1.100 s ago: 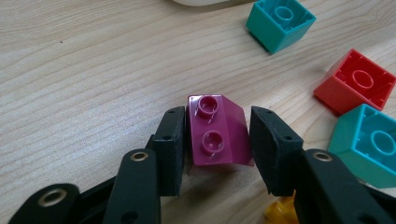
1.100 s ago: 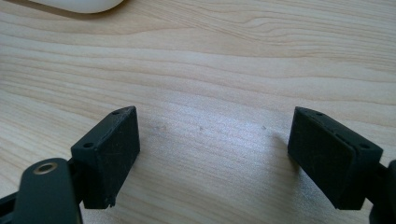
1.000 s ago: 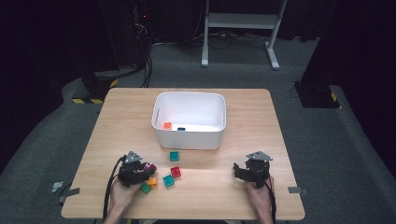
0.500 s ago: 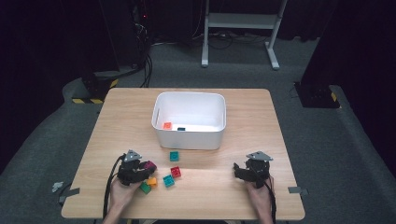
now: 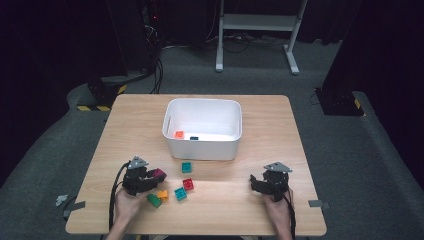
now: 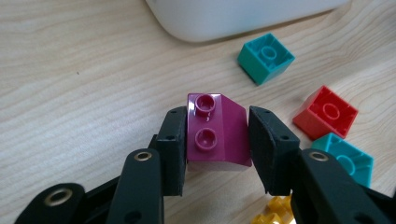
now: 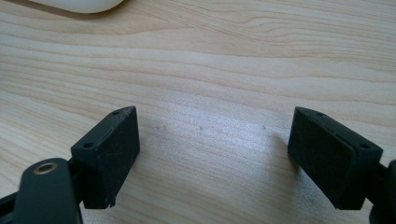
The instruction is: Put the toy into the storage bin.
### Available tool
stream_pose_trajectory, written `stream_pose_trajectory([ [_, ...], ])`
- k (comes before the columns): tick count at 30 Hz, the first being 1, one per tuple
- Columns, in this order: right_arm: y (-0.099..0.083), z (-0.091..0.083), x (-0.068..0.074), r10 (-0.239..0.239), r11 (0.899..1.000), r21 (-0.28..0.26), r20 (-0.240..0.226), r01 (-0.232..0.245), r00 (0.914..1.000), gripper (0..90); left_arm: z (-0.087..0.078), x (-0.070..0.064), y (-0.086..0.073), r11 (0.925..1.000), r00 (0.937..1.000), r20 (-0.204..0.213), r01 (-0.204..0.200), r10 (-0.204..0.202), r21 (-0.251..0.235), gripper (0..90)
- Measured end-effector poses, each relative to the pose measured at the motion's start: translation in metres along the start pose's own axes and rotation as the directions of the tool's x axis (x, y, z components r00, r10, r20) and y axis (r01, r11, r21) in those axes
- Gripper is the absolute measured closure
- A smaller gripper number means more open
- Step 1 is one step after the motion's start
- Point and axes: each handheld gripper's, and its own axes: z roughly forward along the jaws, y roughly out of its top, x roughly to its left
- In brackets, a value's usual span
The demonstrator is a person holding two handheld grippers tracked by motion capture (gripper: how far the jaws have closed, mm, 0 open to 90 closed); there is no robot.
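At the left of the wooden table (image 5: 125, 125), the left gripper (image 6: 217, 142) sits low over the near part of the board with its two black jaws set on either flank of a magenta brick (image 6: 216, 133); the left jaw presses its side, and the right one looks to touch its sloped edge, so the brick is held between them just above or on the wood. Under the gripper's near side lie a green brick (image 5: 154, 200) and an orange brick (image 5: 162, 194). Just to the right come a teal brick (image 5: 180, 193), a red brick (image 5: 188, 184) and, nearer the tub, another teal brick (image 5: 186, 167). Beyond them stands the white tub (image 5: 202, 146), with an orange piece (image 5: 179, 134) and a small dark piece (image 5: 194, 137) inside. Well apart, at the right of the near edge, the right gripper (image 7: 215, 156) rests over bare wood, its jaws spread wide with nothing between them.
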Motion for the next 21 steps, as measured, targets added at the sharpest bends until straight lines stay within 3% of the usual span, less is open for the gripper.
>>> stream_pose_trajectory([
  [21,0.000,0.000,0.000,0.000,1.000,0.000,0.000,0.000,1.0000,16.6,-0.030,0.003,0.050,0.9975,0.9990,0.044,-0.010,0.013,-0.069,58.6],
])
